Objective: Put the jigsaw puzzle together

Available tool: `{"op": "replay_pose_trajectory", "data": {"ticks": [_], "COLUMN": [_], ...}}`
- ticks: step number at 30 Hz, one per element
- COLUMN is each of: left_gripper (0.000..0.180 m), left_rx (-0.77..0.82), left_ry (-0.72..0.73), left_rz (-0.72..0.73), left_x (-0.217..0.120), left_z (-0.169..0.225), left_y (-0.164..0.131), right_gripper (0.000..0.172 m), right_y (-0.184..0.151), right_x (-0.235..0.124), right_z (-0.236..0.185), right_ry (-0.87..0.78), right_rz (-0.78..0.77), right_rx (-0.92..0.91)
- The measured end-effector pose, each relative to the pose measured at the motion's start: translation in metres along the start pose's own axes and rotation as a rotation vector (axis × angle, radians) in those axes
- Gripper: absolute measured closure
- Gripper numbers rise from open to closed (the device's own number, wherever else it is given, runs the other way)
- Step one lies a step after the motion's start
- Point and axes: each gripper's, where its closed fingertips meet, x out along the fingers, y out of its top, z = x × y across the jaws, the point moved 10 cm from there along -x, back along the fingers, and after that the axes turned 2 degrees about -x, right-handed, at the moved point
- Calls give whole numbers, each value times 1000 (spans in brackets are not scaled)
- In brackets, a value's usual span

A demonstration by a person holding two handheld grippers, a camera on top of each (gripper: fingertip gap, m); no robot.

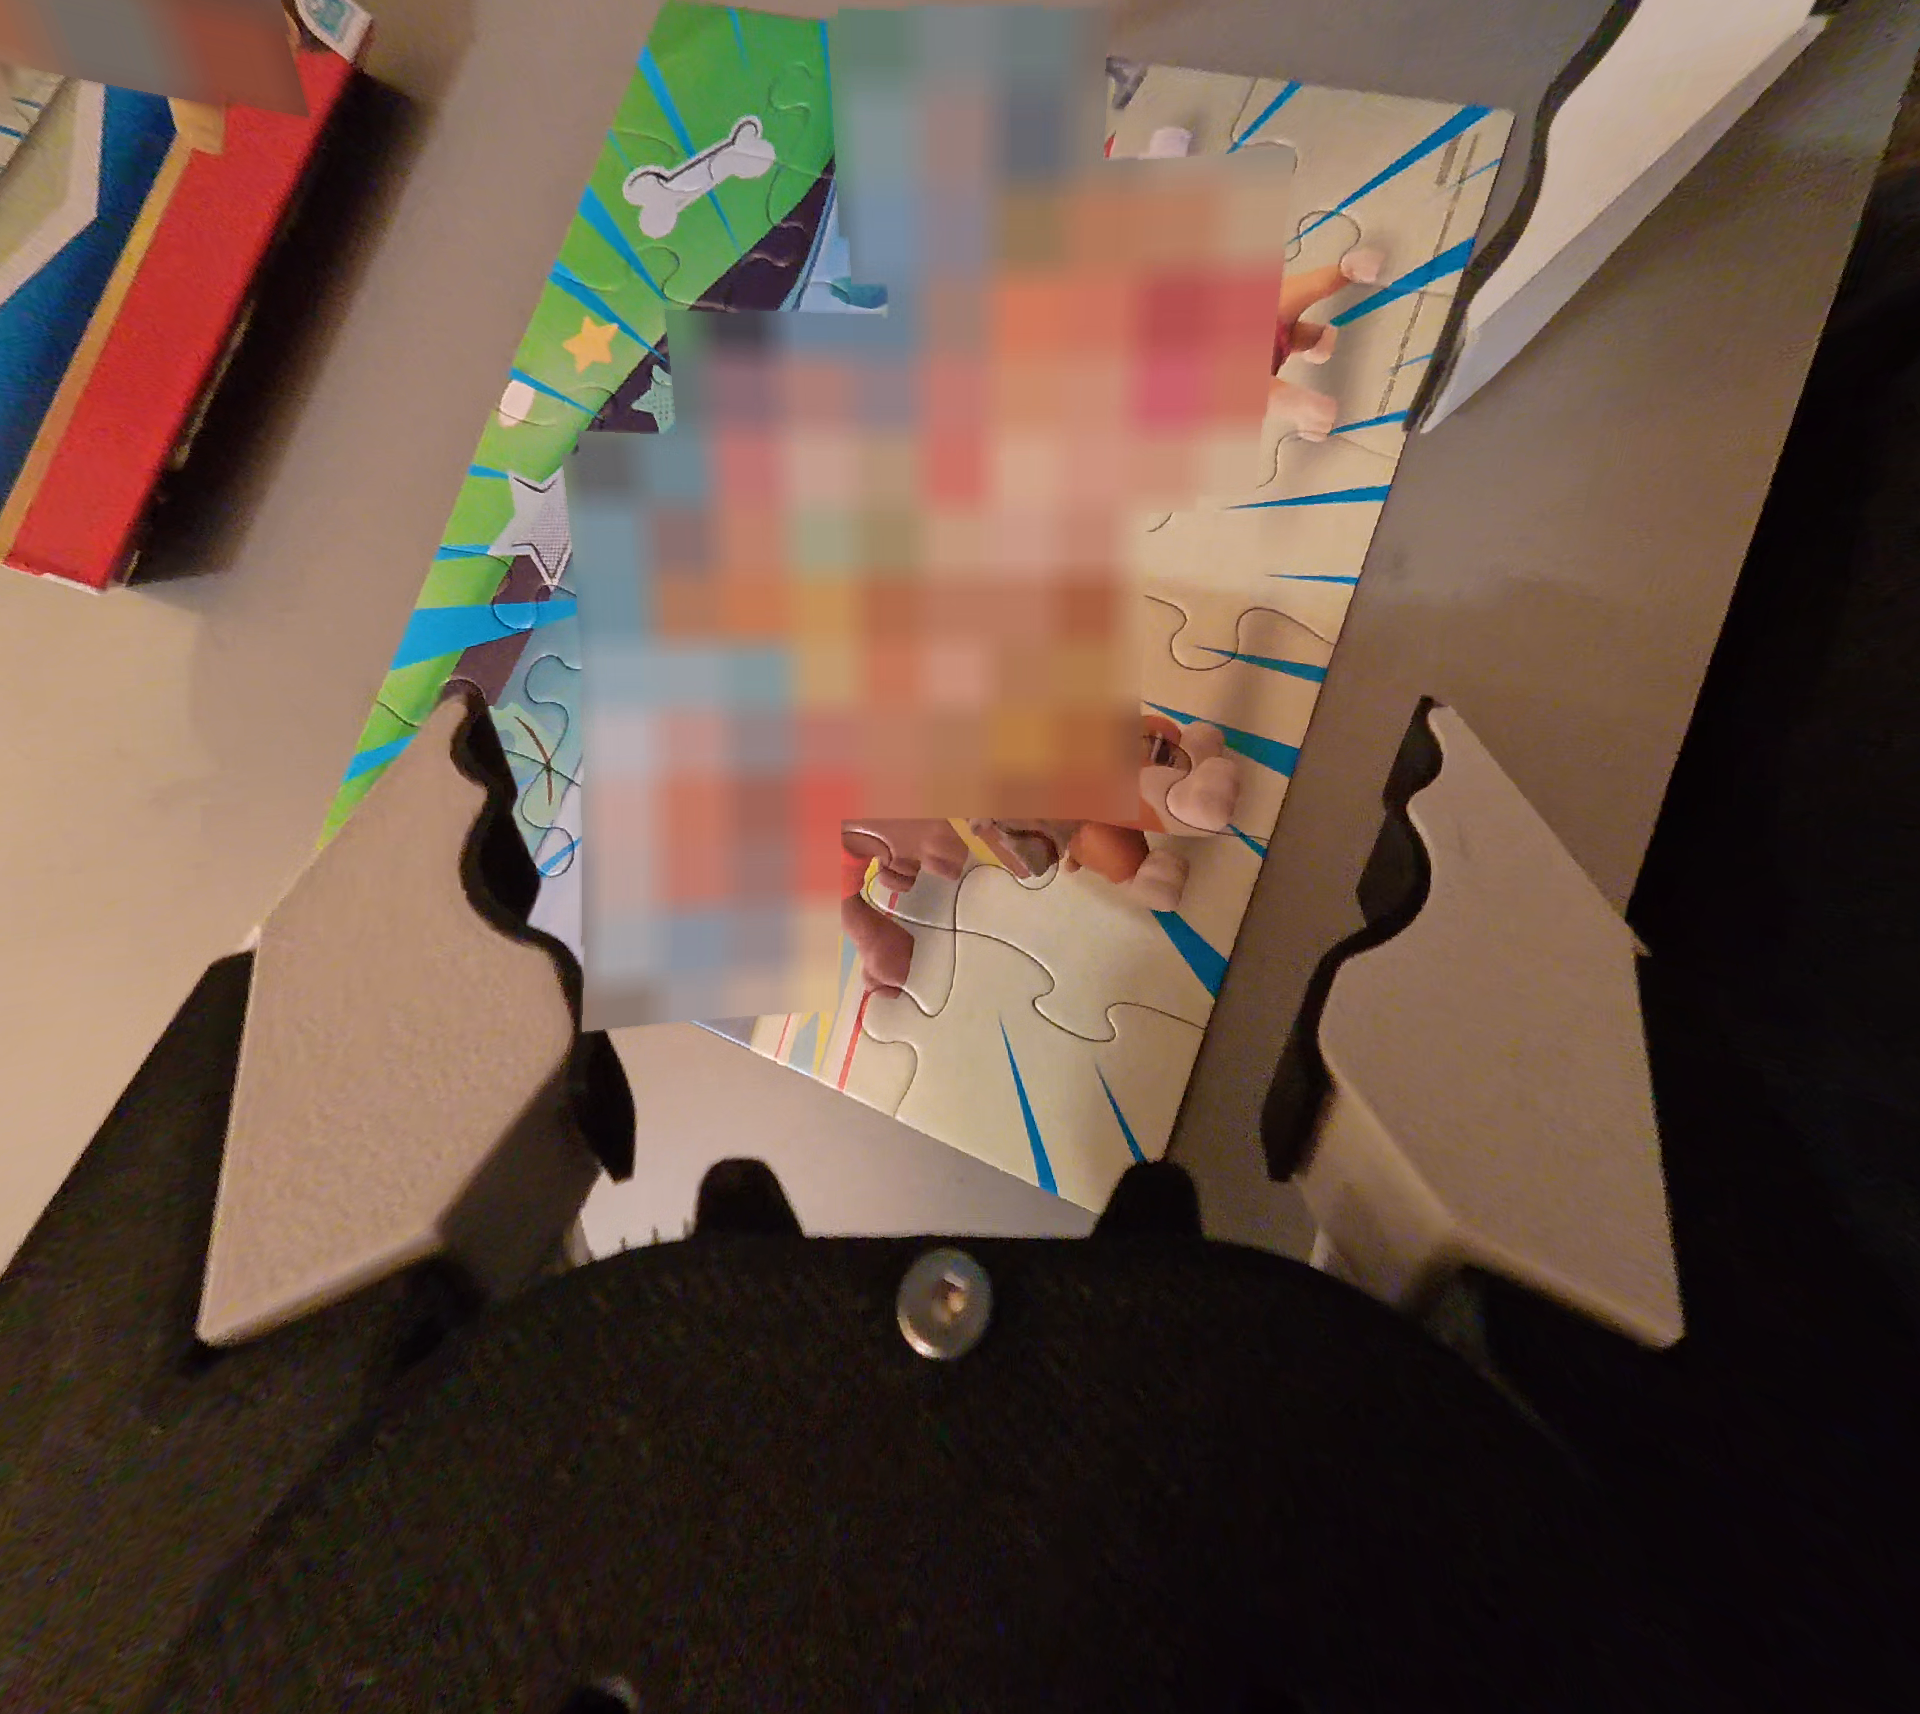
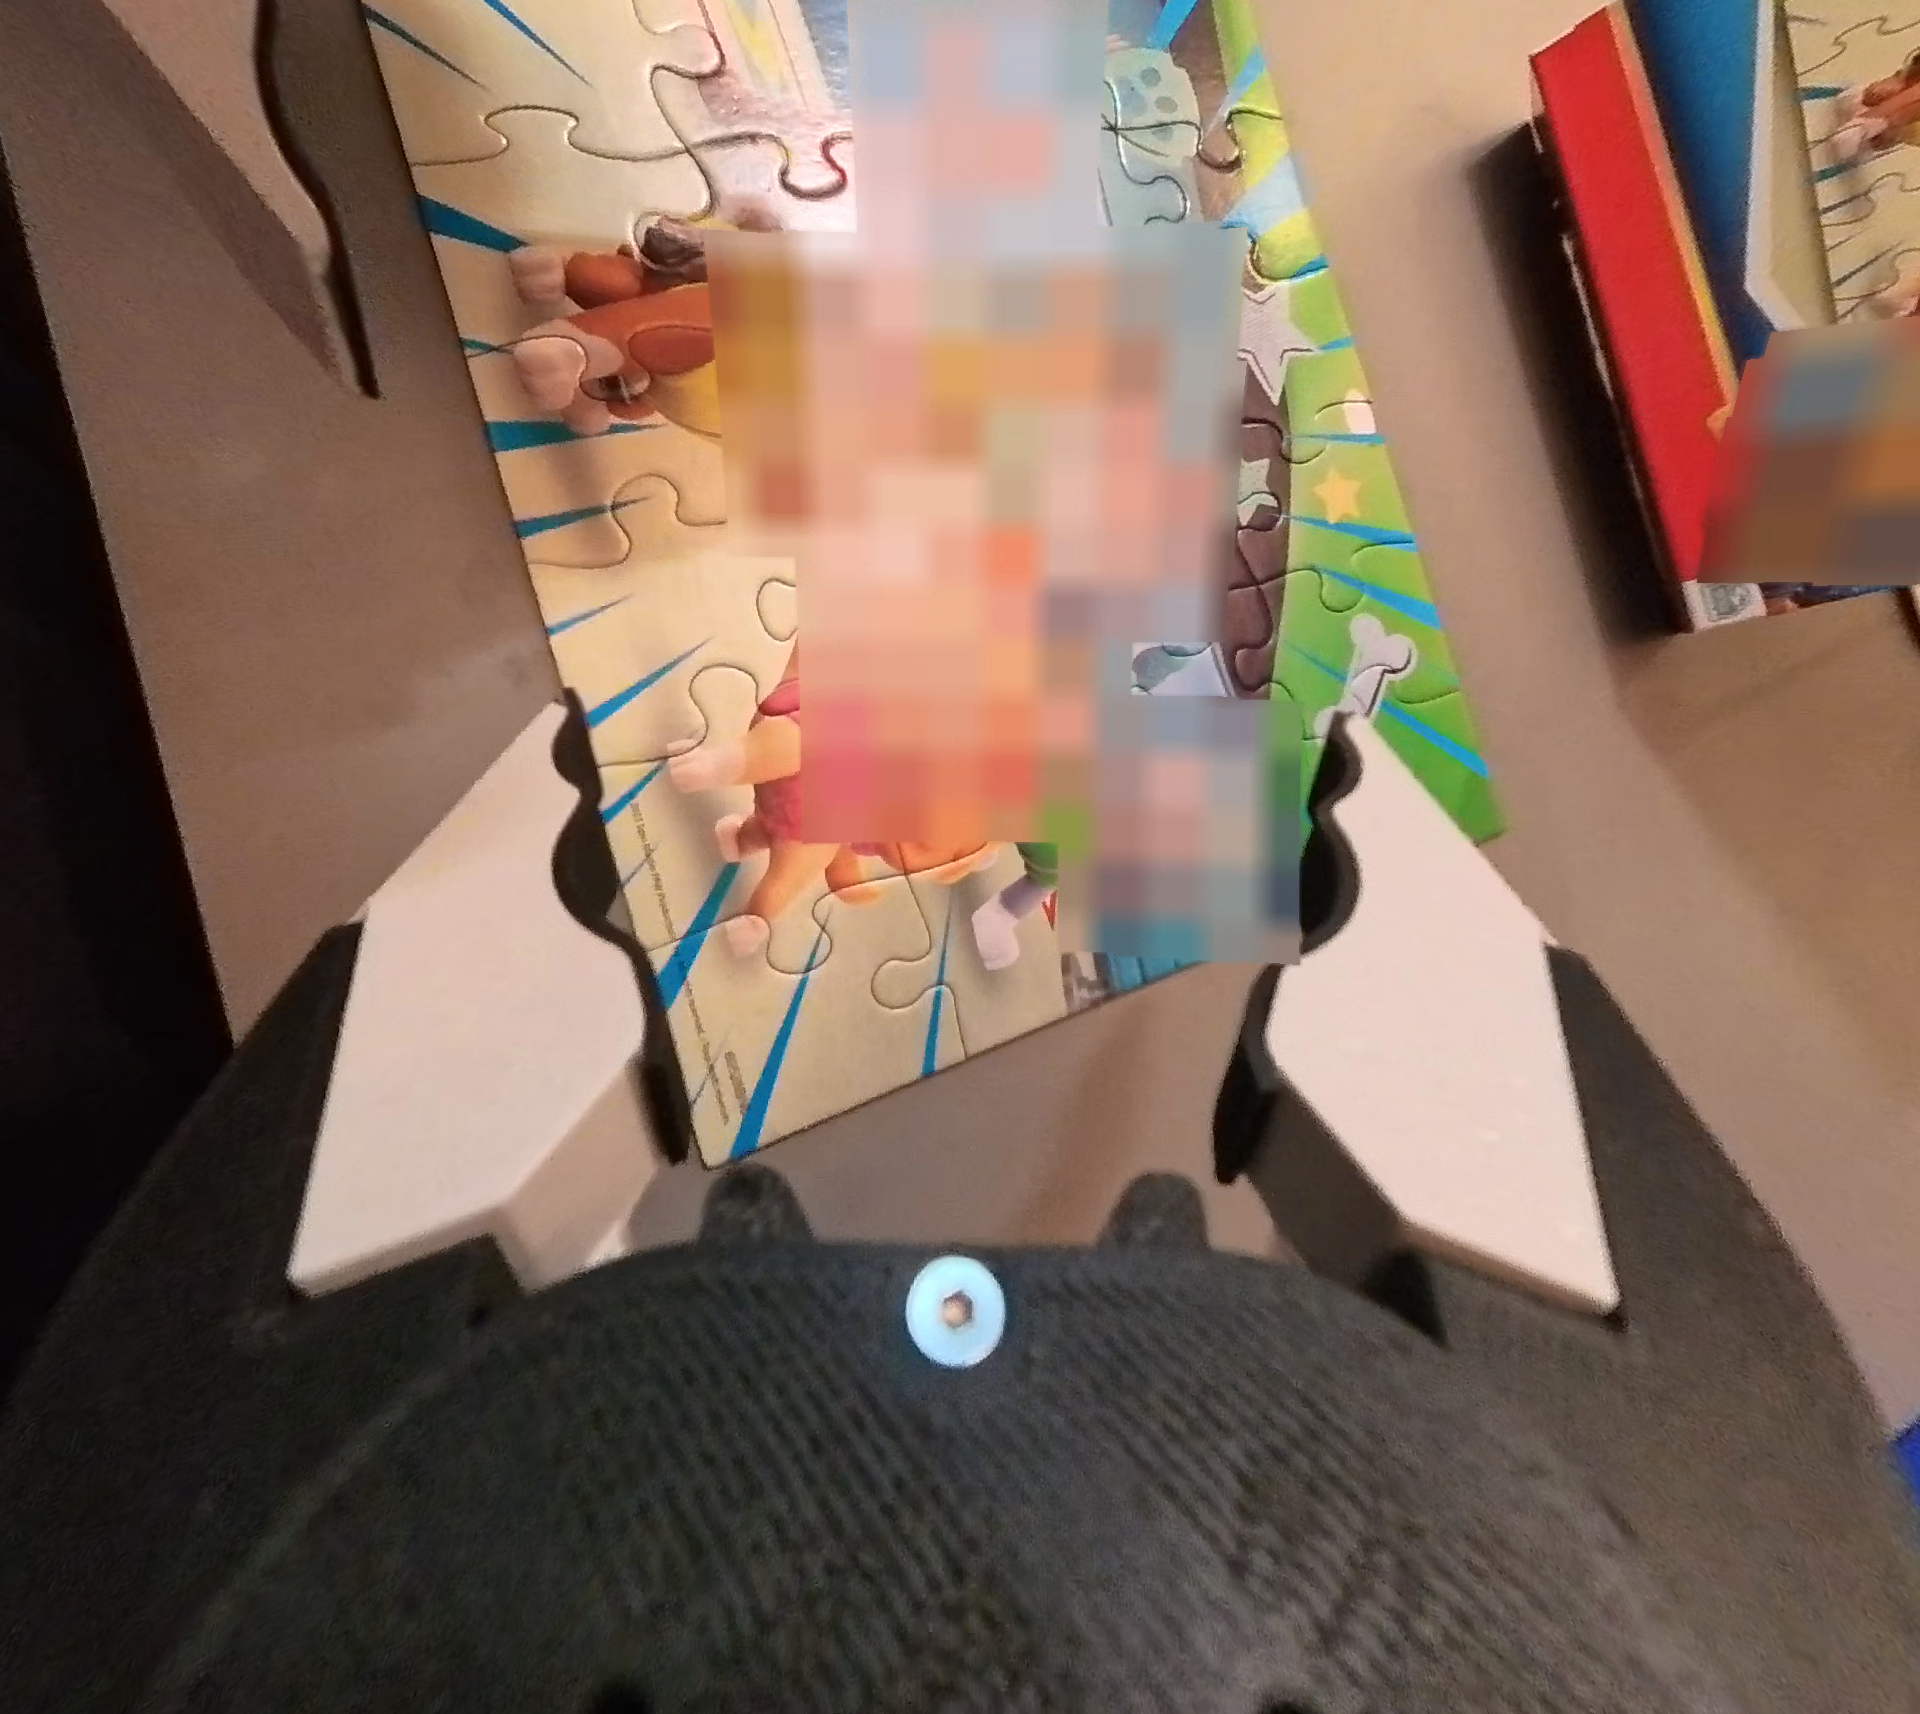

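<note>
- Landmark: assembled jigsaw puzzle (image 1: 1195, 958), flat on the grey table (image 1: 260, 729). All pieces look joined. Cream field with blue rays on one side, green band with a bone and a yellow star on the other. Its middle is hidden by a blur patch.
- Left gripper (image 1: 940, 708): jaws spread wide, nothing in the grasp. It hangs above the puzzle's near end. One fingertip (image 1: 457, 719) overlaps the green edge; the other sits over bare table just beside the cream edge. Height above the puzzle: cannot tell.
- Right gripper (image 2: 956, 729): also released, jaws wide, nothing gripped. It looks down on the puzzle (image 2: 582, 137) from the opposite end. One fingertip (image 2: 571, 719) overlaps the cream edge, the other the green edge. Contact with the puzzle: cannot tell.
- Each wrist view shows the other gripper's fingers at the puzzle's far end, also spread apart.
- Puzzle box (image 1: 177, 334), red side and blue face, lies on the table well apart from the puzzle, off its green edge. Same box (image 2: 1621, 282) in the right wrist view.
</note>
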Motion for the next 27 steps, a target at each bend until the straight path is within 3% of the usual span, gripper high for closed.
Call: {"op": "replay_pose_trajectory", "data": {"ticks": [11, 22, 27], "left_gripper": [22, 22, 21], "left_rx": [-27, -144, -99], "left_ry": [11, -77, -105], "left_rz": [-16, -45, -125], "left_x": [-1, -12, -5], "left_z": [-11, -49, -50], "left_y": [-15, -68, -79], "right_gripper": [26, 22, 22], "right_y": [-9, -76, -92], "right_x": [8, 1, 6], "right_z": [0, 33, 39], "right_ry": [35, 125, 183], "right_rz": [-1, 65, 80], "right_rx": [16, 226, 219]}}
